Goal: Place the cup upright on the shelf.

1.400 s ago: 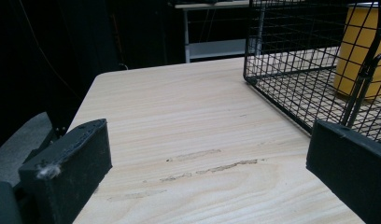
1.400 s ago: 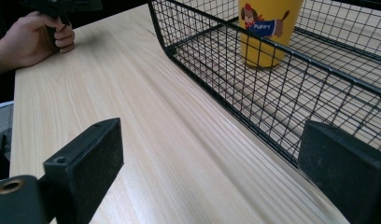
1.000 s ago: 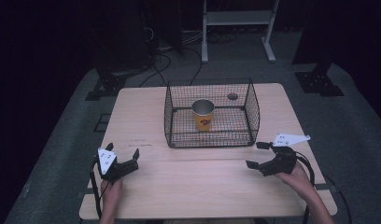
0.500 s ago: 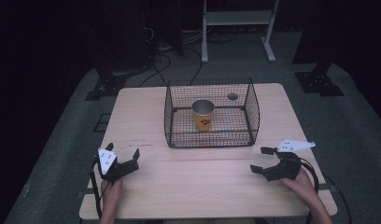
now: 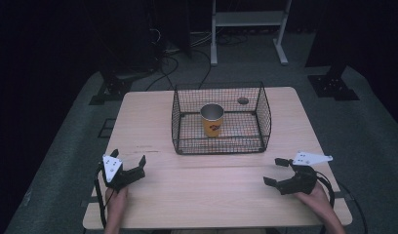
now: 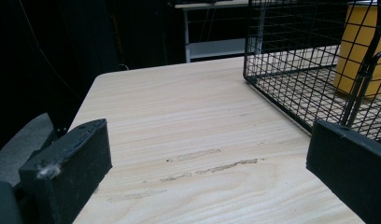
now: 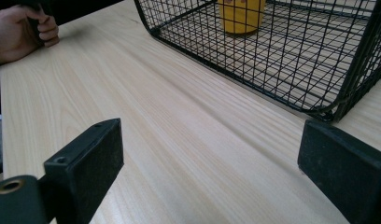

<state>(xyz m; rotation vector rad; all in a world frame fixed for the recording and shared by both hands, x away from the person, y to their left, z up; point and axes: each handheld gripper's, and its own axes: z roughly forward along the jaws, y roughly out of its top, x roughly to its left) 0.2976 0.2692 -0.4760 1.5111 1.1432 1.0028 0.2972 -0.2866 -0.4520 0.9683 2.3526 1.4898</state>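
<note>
Overhead view down onto table; two low tabletop views close toward wire basket, shared by all.

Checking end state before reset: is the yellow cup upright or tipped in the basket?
Upright. The yellow cup stands on the floor of the wire basket, open rim facing up in the high view.
</note>
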